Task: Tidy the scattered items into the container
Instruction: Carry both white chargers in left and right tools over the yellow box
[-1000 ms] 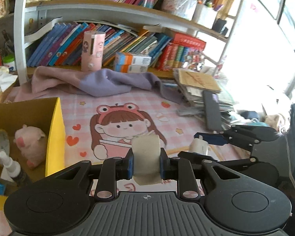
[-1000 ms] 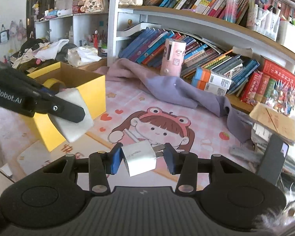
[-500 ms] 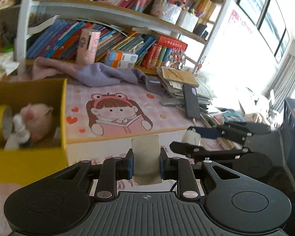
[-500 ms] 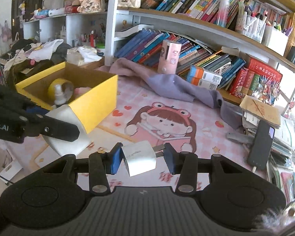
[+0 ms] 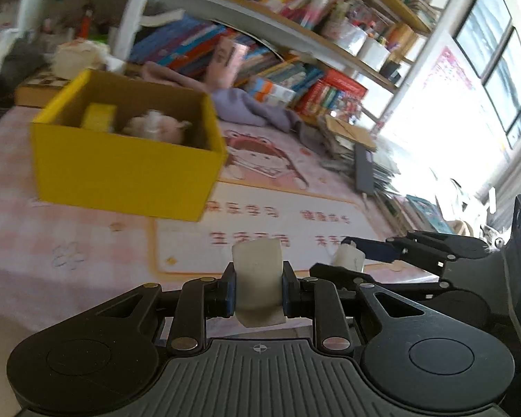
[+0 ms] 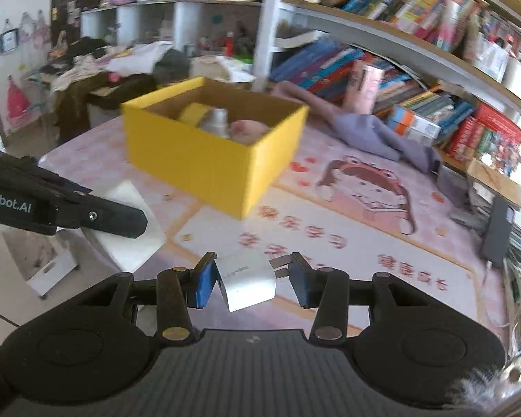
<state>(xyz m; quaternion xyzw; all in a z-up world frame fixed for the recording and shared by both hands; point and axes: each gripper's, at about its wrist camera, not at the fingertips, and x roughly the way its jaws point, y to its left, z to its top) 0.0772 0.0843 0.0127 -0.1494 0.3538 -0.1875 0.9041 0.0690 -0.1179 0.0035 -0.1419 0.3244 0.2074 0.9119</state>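
Your left hand-held gripper was clamped on a pale, soft-looking folded pad, gripped low so that most of it stood above the pads. Your right hand-held gripper held a small white charger plug at an angle, one corner against the left pad and the metal prongs toward the right pad; that hold looked less secure than the other.

The yellow box stood open on the pink worktop, ahead of both grippers and apart from them, with a yellow tape roll, a spray bottle and a pink plush toy inside.

Recommendations for the carry and drop:
- You should have brought each item over the box rim before letting go, aiming at the free space nearest you, not on top of the bottle.
- You should have lowered the plug inside the walls before parting the jaws, since the skewed hold could let it slip or swing out.
- You should have entered one gripper at a time; the two stood close together and the opening is modest.

Limits of inspection: both views were smeared. The near floor of the box was hidden behind its front wall. What the pad is made of could not be determined. The printed characters on the worktop were unreadable.
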